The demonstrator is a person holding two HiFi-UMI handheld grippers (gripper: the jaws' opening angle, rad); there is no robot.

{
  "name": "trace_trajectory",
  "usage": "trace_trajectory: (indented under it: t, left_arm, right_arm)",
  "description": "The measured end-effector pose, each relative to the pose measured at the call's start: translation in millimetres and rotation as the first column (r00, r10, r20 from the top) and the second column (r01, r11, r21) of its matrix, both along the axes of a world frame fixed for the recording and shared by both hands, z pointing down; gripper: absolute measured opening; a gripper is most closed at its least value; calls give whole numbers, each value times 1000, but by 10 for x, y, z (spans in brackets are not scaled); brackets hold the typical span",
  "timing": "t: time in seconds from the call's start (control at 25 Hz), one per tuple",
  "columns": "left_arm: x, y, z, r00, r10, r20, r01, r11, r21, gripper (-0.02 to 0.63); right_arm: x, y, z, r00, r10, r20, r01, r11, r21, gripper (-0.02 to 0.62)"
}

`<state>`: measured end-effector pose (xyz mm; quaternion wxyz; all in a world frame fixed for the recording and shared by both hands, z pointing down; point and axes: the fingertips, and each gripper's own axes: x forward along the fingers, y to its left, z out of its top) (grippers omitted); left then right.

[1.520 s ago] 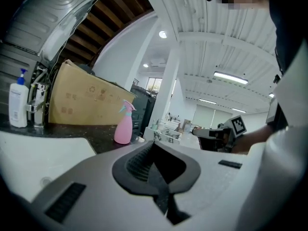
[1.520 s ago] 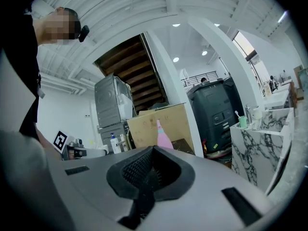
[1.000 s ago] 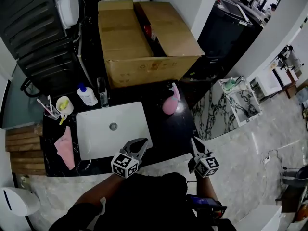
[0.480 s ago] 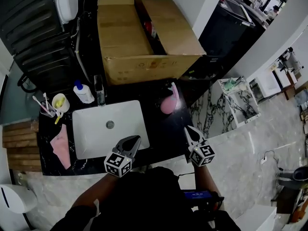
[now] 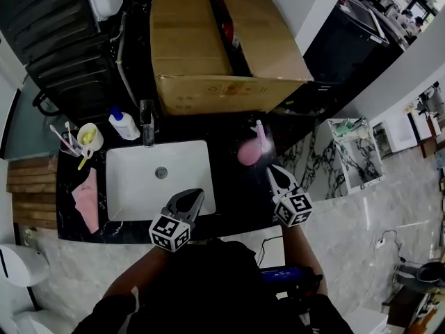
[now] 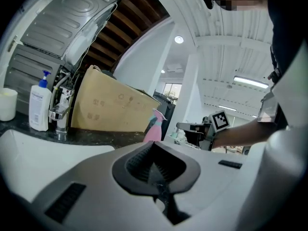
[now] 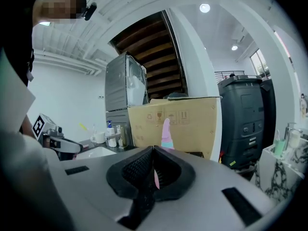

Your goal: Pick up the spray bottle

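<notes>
The pink spray bottle point(image 5: 249, 152) stands upright on the black countertop point(image 5: 233, 193), to the right of the sink and in front of the cardboard box. My right gripper point(image 5: 272, 170) is shut and empty. It points at the bottle from just short of it, near the counter's front right corner. In the right gripper view the bottle point(image 7: 166, 129) rises straight beyond the closed tips point(image 7: 153, 148). My left gripper point(image 5: 196, 195) hovers over the sink's front right corner, shut and empty. In the left gripper view the bottle point(image 6: 154, 128) stands ahead to the right.
A large open cardboard box point(image 5: 222, 47) fills the back of the counter. The white sink point(image 5: 132, 193) has a faucet point(image 5: 147, 132) behind it. A pump bottle point(image 5: 125, 125), a cup point(image 5: 89, 136) and a pink cloth point(image 5: 87, 202) sit left. A marble shelf point(image 5: 354, 155) stands at right.
My right gripper has moved forward toward the spray bottle and now sits close to it. The left gripper has shifted a little over the sink's front edge.
</notes>
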<state>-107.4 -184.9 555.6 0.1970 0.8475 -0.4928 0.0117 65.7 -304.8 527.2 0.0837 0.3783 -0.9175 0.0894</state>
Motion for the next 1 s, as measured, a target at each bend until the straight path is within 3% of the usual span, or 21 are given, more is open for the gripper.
trace_trajectory:
  t: [0.32,0.44,0.64,1.0]
  left_arm:
    - [-119,9,103,997,-74,-4,74,997,-29,8]
    - [-183,28,119,994,-105,-3,105,994,-35,8]
    - [-301,87,164,988,-155,-1,155,987,-50,8]
    - [-383,151,178,980,-200,5,200,978,-60,8]
  right_arm:
    - [-139,-336,163,996,78,-49,-80,996,-41,34]
    - [-226,-422,239,993,96,-72,-100,994,-52,135]
    - [-325,-569,268,986,137,-100,-141,989,-39,190]
    - [-387,-819,297,970,230,-84,-233,972,-33,199]
